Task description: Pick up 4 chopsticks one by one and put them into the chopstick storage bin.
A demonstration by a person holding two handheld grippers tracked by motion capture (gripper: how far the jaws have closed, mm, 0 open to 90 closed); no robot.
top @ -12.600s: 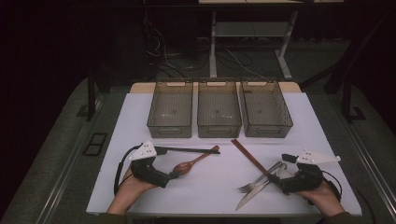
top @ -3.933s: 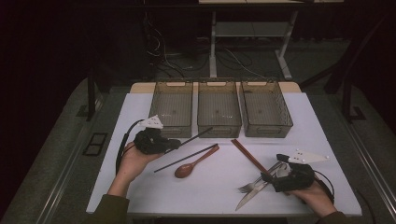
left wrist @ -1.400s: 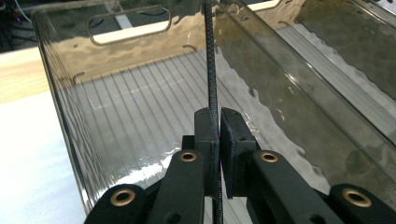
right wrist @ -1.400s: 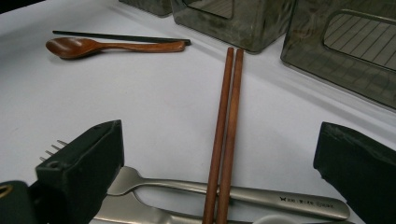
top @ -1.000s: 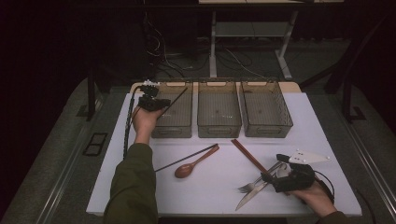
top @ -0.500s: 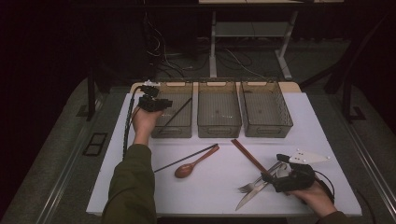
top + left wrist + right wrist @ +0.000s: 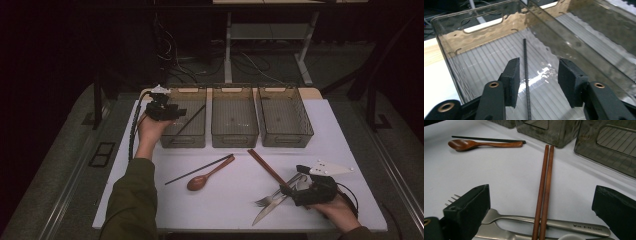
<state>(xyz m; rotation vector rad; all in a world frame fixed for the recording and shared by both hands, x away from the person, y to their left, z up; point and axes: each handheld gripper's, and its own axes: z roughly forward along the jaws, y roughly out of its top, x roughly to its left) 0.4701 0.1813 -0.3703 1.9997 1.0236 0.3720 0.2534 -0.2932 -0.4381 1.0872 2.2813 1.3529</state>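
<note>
Steel cutlery lies nearest the person: a fork [image 7: 272, 198] and a knife [image 7: 265, 212] overlap at the front right of the white bench [image 7: 350, 150], with the right tongs [image 7: 541, 215] resting over their handles. Those tongs stand spread wide and pinch nothing; the brown chopsticks [image 7: 544, 192] run up between the jaws untouched, so this hand looks parked and in no hurry to pick.

Further in, a wooden spoon [image 7: 202, 180] and a single black chopstick [image 7: 200, 170] lie side by side on the bench, apparently waiting their turn to be sorted.

At the far side three smoky plastic bins stand in a row. The left tongs [image 7: 537, 77] hang over the left bin [image 7: 185, 140], and their jaws have just been opening. The other black chopstick [image 7: 526, 75] sits between the pads, touching neither, its far end propped against the bin's back wall and the rest slanting down inside. I judge it is being let go here so that chopsticks gather in this bin. The middle bin [image 7: 235, 137] and the right bin [image 7: 285, 137] look empty.
</note>
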